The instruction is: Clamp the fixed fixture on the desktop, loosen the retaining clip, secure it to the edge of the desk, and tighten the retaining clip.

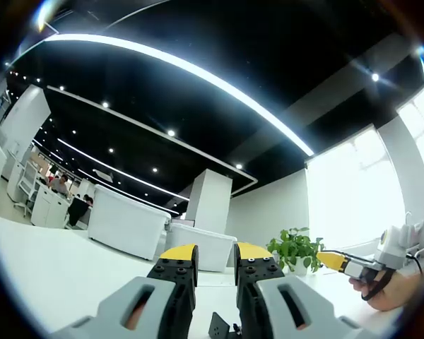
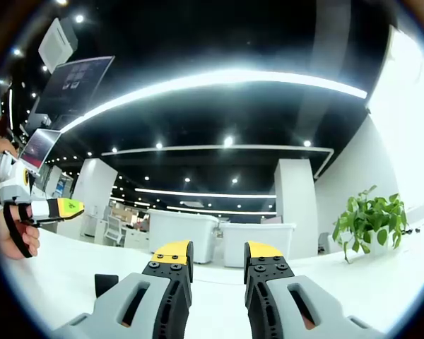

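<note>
Fixture (image 1: 223, 326): a small black bracket-like piece, partly hidden, lying on the white desktop (image 1: 49, 275) low between the left gripper (image 1: 215, 253) fingers, below their yellow tips. Jaws spread, holding nothing. Right gripper (image 2: 210, 251): jaws likewise spread and empty; a dark block (image 2: 106, 284) stands left of its left finger (image 2: 171, 268), apart.

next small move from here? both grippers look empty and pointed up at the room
Probably tilt the left gripper down toward the black fixture that peeks out low between its jaws on the white desktop. Both it and the right gripper stand open with nothing between the jaws, and both views aim mostly at the ceiling, so the fixture needs centring before any clamp.
</note>
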